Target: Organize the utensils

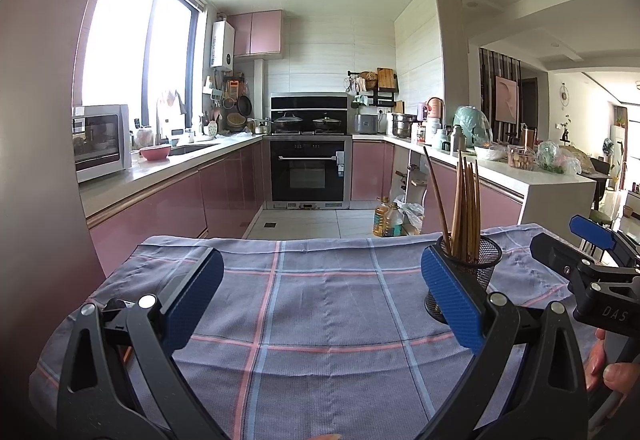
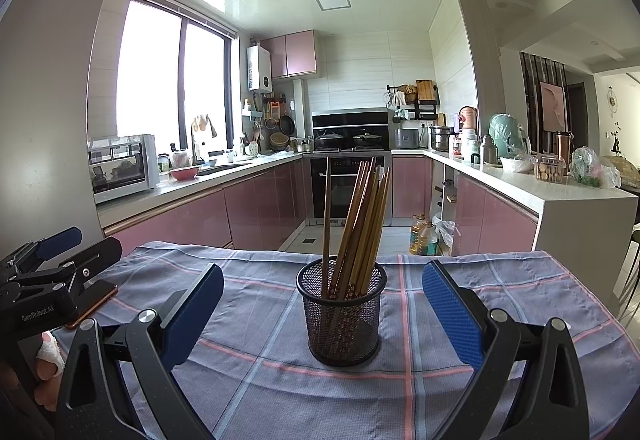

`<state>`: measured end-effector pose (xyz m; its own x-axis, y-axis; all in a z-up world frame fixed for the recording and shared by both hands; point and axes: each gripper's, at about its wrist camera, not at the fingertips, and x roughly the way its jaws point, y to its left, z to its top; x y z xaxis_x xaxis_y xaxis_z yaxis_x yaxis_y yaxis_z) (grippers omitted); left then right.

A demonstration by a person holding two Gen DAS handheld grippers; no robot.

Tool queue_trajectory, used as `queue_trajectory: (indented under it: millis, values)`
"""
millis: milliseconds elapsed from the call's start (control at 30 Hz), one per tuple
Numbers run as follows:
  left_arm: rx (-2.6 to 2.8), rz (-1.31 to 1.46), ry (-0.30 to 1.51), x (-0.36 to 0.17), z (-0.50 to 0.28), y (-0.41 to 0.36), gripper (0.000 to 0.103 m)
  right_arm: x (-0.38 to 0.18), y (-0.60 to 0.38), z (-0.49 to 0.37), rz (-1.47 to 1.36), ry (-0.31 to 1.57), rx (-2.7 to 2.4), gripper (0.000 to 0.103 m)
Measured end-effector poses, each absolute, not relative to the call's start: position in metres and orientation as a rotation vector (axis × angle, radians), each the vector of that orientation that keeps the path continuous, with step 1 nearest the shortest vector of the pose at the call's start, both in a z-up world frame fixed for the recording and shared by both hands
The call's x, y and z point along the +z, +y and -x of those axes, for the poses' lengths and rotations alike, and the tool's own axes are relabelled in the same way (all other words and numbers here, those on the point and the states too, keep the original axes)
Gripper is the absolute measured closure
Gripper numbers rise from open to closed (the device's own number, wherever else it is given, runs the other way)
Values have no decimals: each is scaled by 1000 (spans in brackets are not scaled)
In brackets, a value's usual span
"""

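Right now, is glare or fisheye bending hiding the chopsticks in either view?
Left wrist view: window blown out white, chopsticks sharp but off to the right, cup partly behind the left tool. Right wrist view: same window glare, edges bowed, chopsticks centred and crisp in the mesh cup.

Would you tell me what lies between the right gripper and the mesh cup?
Only bare checked cloth separates the open right gripper from the mesh cup, seen from the right wrist.

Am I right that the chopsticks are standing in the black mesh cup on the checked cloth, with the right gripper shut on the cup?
Not quite. The chopsticks do stand in the black mesh cup on the checked cloth, but the right gripper is open, its pads clear of the cup on both sides, as the right wrist view shows.
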<state>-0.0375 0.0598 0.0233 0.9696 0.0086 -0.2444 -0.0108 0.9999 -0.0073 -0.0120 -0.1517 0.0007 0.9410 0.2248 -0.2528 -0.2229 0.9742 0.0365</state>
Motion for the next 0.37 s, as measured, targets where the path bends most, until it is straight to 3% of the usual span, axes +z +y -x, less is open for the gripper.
queue_trajectory:
  millis: [200,367]
  values:
    - [-3,-6,296,17,30,59,6,-5,-158,7,4,288,214,7]
    - [11,14,411,0,9,69,6,-23,-194,-24,20,438,99,7]
